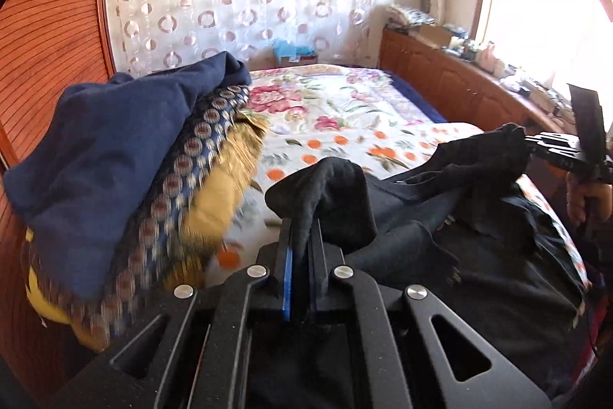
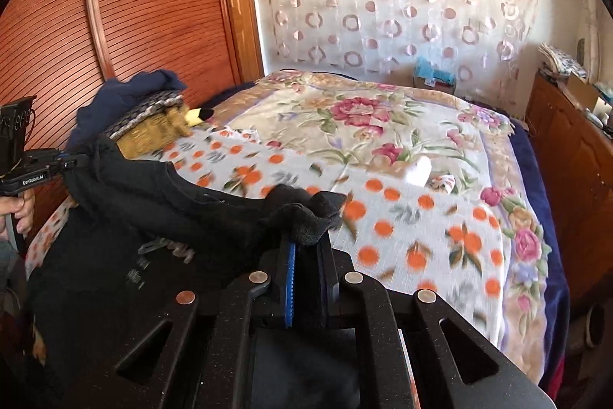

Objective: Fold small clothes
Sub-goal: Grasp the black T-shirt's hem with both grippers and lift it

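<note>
Black cloth [image 1: 440, 217] hangs stretched between the two tongs, lifted off the bed [image 1: 345, 110] at its near end, with the rest of the garment sagging down toward 6 o'clock in both wrist views. Left tongs [image 1: 302, 236] are pressed together on a bunched corner of it, the fabric pushed up into a dark hump just past the fingertips; a blue pad [image 1: 287, 278] shows along the inner face of one finger. Right tongs [image 2: 306, 248] are likewise clamped on another corner, a crumpled knob of the same cloth sitting over the tips. In the left wrist view the right tongs appear at 3 o'clock, a hand [image 1: 590, 198] gripping the handle below them; in the right wrist view the left tongs show at 9 o'clock with fingers [image 2: 23, 209] around the grip. A pile of clothes [image 1: 115, 179] lies on the bed at 9 to 10 o'clock from the left tongs: a navy piece on top, a patterned blue one under it, something yellow at the bottom. The bed carries a flowered blanket and a sheet [image 2: 421, 217] printed with oranges. A slatted wooden wardrobe [image 2: 153, 6] stands at 10 o'clock, a dotted curtain [image 2: 383, 6] at 12, a low wooden cabinet [image 1: 440, 71] at 2.
</note>
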`<state>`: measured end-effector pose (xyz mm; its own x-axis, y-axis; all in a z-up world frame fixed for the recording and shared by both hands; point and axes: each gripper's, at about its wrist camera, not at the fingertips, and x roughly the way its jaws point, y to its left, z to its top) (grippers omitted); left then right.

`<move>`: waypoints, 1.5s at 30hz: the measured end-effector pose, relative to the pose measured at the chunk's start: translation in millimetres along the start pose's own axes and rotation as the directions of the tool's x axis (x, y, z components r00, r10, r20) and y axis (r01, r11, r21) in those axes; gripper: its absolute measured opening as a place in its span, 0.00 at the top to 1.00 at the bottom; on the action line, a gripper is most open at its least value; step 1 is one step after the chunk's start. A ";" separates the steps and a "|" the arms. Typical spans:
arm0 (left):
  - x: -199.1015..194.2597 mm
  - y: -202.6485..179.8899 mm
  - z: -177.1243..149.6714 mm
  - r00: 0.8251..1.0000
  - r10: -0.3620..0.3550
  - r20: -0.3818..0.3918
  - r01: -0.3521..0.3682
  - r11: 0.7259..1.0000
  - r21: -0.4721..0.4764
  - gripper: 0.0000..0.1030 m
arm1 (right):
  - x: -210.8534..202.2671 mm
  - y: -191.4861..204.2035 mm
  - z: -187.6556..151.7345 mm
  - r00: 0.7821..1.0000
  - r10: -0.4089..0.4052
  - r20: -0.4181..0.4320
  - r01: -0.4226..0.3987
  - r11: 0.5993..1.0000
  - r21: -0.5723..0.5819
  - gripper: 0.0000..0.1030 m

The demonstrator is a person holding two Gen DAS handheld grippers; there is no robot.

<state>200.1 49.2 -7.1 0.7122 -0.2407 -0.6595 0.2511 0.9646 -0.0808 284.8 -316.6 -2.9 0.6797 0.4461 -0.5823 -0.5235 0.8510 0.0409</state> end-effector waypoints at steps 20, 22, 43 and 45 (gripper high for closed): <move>-87.5 -52.7 -157.7 0.996 -0.083 -0.045 0.079 0.993 -0.084 0.93 | -166.6 66.1 -173.7 0.992 0.049 -0.114 -0.047 0.999 0.022 0.92; -96.3 -54.3 -160.7 0.996 -0.078 -0.044 0.075 0.995 -0.073 0.93 | -175.5 66.6 -182.6 0.990 0.042 -0.134 -0.040 0.999 0.021 0.93; -141.6 -46.3 -176.0 0.999 0.004 -0.038 -0.005 1.000 -0.020 0.94 | -198.2 68.6 -194.1 0.978 0.084 -0.190 -0.077 0.996 0.047 0.94; -147.2 -47.5 -173.1 1.000 0.008 -0.019 -0.008 1.000 -0.012 0.94 | -200.9 72.7 -193.5 0.979 0.076 -0.189 -0.070 0.997 0.036 0.94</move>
<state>-30.1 57.5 -35.6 0.7015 -0.2312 -0.6741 0.2375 0.9677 -0.0847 10.7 -398.0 -40.1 0.5291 0.4489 -0.7202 -0.5509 0.8272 0.1109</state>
